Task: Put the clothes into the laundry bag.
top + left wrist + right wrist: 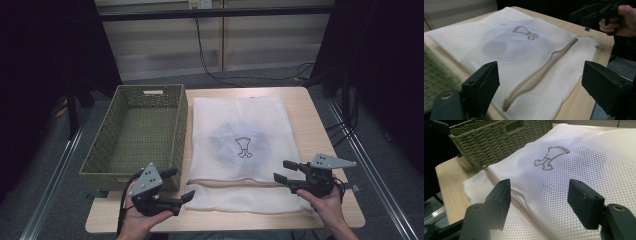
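Wooden bench standing in dim room, dark curtains flanking, cables trailing on floor behind. White mesh laundry bag lying flat mid-bench, touching woven basket on its left; dark item showing through mesh under printed motif. You're holding left tool and right tool at bag's near corners, jaws standing apart, gripping nothing. Left gripper view is revealing beige zipper running along bag's near edge.

Dark item inside mesh bag indistinct.
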Demonstrator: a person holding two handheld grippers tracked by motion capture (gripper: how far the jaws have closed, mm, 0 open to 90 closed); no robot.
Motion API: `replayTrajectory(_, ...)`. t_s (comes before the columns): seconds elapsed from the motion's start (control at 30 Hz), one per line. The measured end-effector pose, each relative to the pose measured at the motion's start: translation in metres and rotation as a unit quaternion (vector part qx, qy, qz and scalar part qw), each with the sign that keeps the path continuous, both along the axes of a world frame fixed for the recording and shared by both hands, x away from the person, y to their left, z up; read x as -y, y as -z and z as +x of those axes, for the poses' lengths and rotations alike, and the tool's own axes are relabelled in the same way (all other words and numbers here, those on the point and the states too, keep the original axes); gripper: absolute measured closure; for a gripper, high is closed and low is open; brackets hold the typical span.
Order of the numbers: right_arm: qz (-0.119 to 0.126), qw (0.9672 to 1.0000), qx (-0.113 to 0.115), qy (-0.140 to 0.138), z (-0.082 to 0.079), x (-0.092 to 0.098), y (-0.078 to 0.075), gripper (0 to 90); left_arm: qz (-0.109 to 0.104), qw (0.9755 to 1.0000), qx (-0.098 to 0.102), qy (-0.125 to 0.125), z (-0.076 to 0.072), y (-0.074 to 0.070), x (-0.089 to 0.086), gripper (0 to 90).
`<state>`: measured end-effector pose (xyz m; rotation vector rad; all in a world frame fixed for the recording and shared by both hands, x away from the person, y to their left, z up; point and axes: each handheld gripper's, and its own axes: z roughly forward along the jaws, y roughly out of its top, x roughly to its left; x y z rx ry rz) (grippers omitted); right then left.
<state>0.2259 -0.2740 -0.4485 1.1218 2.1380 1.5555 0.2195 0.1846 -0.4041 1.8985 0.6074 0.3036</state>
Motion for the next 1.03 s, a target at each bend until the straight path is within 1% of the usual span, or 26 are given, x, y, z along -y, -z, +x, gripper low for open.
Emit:
replayTrajectory(0.03, 0.000, 1.0000, 0.000, -0.003, -0.001, 0.000, 0.000, 36.8, 0.005, 1.0000, 0.005, -0.007, -0.002, 0.000, -0.005, 14.9)
replayTrajectory(0.07, 0.000, 1.0000, -0.001, -0.004, -0.002, 0.000, 0.000, 36.9, 0.005, 0.9998, 0.005, -0.018, -0.003, 0.000, -0.012, 14.9)
replayTrajectory(0.1, 0.000, 1.0000, -0.001, -0.004, -0.002, 0.000, 0.000, 36.9, 0.005, 0.9998, 0.005, -0.018, -0.003, 0.000, -0.012, 14.9)
replayTrajectory(0.13, -0.001, 1.0000, 0.006, 0.004, -0.005, 0.003, -0.001, 36.6, -0.003, 0.9996, 0.002, -0.029, -0.004, 0.002, -0.022, 15.3)
replayTrajectory(0.17, -0.002, 0.9999, 0.008, 0.007, -0.005, 0.004, -0.001, 37.1, -0.003, 0.9996, 0.002, -0.029, -0.004, 0.002, -0.022, 15.6)
replayTrajectory(0.2, 0.000, 0.9999, 0.011, 0.013, -0.006, 0.006, -0.001, 37.4, -0.007, 0.9985, 0.013, -0.053, -0.007, 0.003, -0.034, 15.6)
replayTrajectory(0.23, 0.001, 0.9998, 0.013, 0.017, -0.007, 0.009, -0.001, 37.4, -0.007, 0.9985, 0.013, -0.053, -0.007, 0.003, -0.034, 15.9)
replayTrajectory(0.27, 0.004, 0.9997, 0.014, 0.022, -0.007, 0.012, -0.001, 37.4, -0.022, 0.9977, 0.014, -0.062, -0.007, 0.004, -0.041, 16.1)
replayTrajectory(0.3, 0.005, 0.9995, 0.017, 0.025, -0.007, 0.014, -0.001, 37.5, -0.024, 0.9973, 0.013, -0.068, -0.008, 0.005, -0.047, 16.1)
replayTrajectory(0.37, 0.016, 0.9989, 0.020, 0.038, -0.010, 0.020, -0.001, 37.7, -0.029, 0.9964, 0.013, -0.079, -0.010, 0.008, -0.053, 16.2)
replayTrajectory(0.4, 0.014, 0.9987, 0.023, 0.043, -0.011, 0.022, 0.000, 37.7, -0.027, 0.9962, 0.011, -0.082, -0.011, 0.009, -0.057, 16.2)
replayTrajectory(0.47, 0.008, 0.9980, 0.025, 0.057, -0.012, 0.027, 0.003, 37.8, -0.033, 0.9948, 0.023, -0.093, -0.011, 0.006, -0.063, 16.2)
replayTrajectory(0.5, 0.003, 0.9970, 0.025, 0.073, -0.012, 0.028, 0.002, 39.1, -0.033, 0.9948, 0.023, -0.093, -0.011, 0.006, -0.063, 16.4)
replayTrajectory(0.53, -0.005, 0.9951, 0.031, 0.094, -0.012, 0.031, 0.003, 39.0, -0.036, 0.9937, 0.034, -0.101, -0.012, 0.003, -0.069, 16.6)
replayTrajectory(0.57, -0.001, 0.9946, 0.041, 0.095, -0.012, 0.034, 0.003, 38.8, -0.039, 0.9934, 0.032, -0.103, -0.012, 0.004, -0.070, 16.7)
replayTrajectory(0.6, -0.001, 0.9940, 0.043, 0.101, -0.012, 0.036, 0.004, 38.8, -0.039, 0.9932, 0.032, -0.104, -0.012, 0.005, -0.072, 16.8)
replayTrajectory(0.63, 0.000, 0.9930, 0.044, 0.110, -0.012, 0.039, 0.004, 38.8, -0.038, 0.9930, 0.029, -0.108, -0.012, 0.007, -0.074, 16.9)
replayTrajectory(0.67, 0.004, 0.9920, 0.049, 0.116, -0.013, 0.043, 0.004, 38.8, -0.035, 0.9931, 0.027, -0.109, -0.012, 0.007, -0.075, 16.9)
replayTrajectory(0.7, 0.004, 0.9920, 0.049, 0.116, -0.013, 0.043, 0.004, 38.8, -0.035, 0.9931, 0.027, -0.109, -0.012, 0.007, -0.075, 16.9)
replayTrajectory(0.73, 0.013, 0.9903, 0.050, 0.129, -0.014, 0.050, 0.004, 38.6, -0.042, 0.9931, 0.024, -0.107, -0.010, 0.009, -0.076, 16.9)
replayTrajectory(0.83, 0.014, 0.9900, 0.047, 0.132, -0.016, 0.056, 0.003, 39.7, -0.038, 0.9931, 0.029, -0.108, -0.009, 0.008, -0.076, 16.9)
replayTrajectory(0.87, 0.020, 0.9904, 0.037, 0.132, -0.018, 0.059, 0.003, 40.8, -0.038, 0.9931, 0.027, -0.108, -0.008, 0.008, -0.078, 16.9)
replayTrajectory(0.9, 0.016, 0.9908, 0.036, 0.130, -0.017, 0.059, 0.003, 40.8, -0.041, 0.9931, 0.026, -0.107, -0.007, 0.008, -0.079, 17.2)
replayTrajectory(0.97, 0.014, 0.9916, 0.032, 0.125, -0.015, 0.058, 0.004, 40.3, -0.039, 0.9931, 0.019, -0.109, -0.006, 0.009, -0.079, 17.9)
replayTrajectory(1.0, 0.014, 0.9919, 0.029, 0.123, -0.014, 0.056, 0.005, 40.4, -0.035, 0.9931, 0.019, -0.111, -0.006, 0.010, -0.080, 18.1)
replayTrajectory(1.03, 0.011, 0.9929, 0.027, 0.116, -0.013, 0.054, 0.005, 40.4, -0.036, 0.9931, 0.020, -0.110, -0.005, 0.010, -0.080, 18.7)
